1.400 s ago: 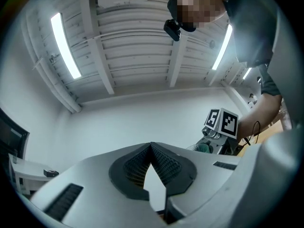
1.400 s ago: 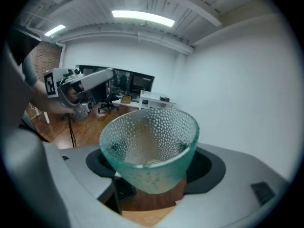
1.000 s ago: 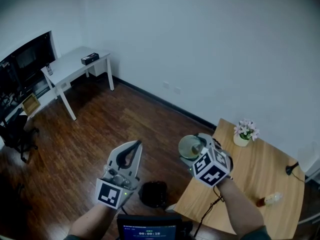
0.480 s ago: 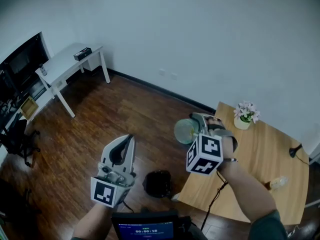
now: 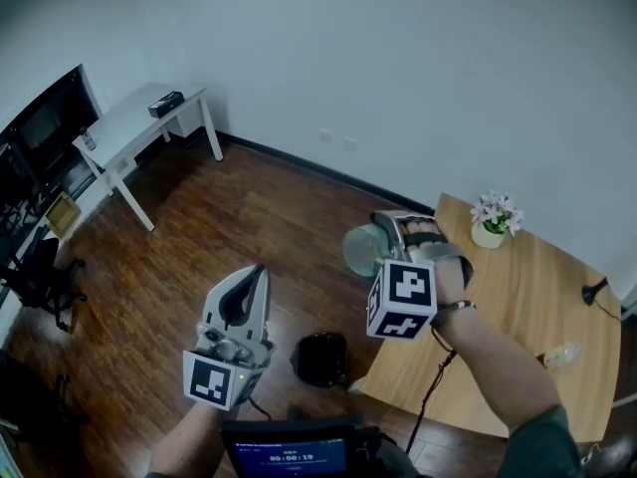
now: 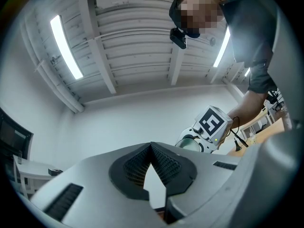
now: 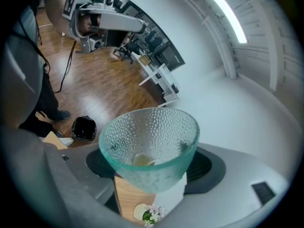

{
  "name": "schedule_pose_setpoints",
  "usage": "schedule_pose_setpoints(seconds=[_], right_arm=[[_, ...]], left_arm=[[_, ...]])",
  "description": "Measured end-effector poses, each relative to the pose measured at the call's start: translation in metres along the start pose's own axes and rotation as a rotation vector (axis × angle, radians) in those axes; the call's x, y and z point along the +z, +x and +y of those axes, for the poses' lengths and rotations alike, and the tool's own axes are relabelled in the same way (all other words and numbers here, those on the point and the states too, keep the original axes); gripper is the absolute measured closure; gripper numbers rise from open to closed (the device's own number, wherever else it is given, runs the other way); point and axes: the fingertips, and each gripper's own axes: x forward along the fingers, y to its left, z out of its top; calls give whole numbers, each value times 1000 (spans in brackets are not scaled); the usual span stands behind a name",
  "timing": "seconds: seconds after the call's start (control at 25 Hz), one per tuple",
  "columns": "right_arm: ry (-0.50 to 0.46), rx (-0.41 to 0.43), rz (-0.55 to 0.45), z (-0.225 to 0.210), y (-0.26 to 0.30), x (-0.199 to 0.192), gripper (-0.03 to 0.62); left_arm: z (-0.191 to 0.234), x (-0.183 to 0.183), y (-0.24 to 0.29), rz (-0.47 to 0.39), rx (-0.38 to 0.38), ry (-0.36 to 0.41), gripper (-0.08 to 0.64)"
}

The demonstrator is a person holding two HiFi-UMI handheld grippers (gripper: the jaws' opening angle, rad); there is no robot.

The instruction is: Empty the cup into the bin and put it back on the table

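Head view: your right gripper (image 5: 395,239) holds the glass cup (image 5: 362,250) just off the table (image 5: 518,307) edge, and the bin (image 5: 320,358) stands on the floor. Left gripper view: your left gripper (image 6: 151,148) is closed and empty. Only the right gripper view shows a yellowish scrap (image 7: 141,160) inside the clamped cup.

Plain white walls (image 5: 398,68) meet a dark wooden floor (image 5: 249,227). A white desk (image 5: 127,122) stands far left, beside a black screen (image 5: 50,118). Strip lights (image 6: 66,46) line the ceiling.
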Motion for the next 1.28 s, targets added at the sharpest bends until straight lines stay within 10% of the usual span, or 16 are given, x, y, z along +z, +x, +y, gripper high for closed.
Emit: schedule_pose_setpoints(seconds=[1.28], right_arm=[[-172, -64, -8, -16, -6, 31, 201]], left_arm=[[8, 2, 9, -30, 4, -37, 568]])
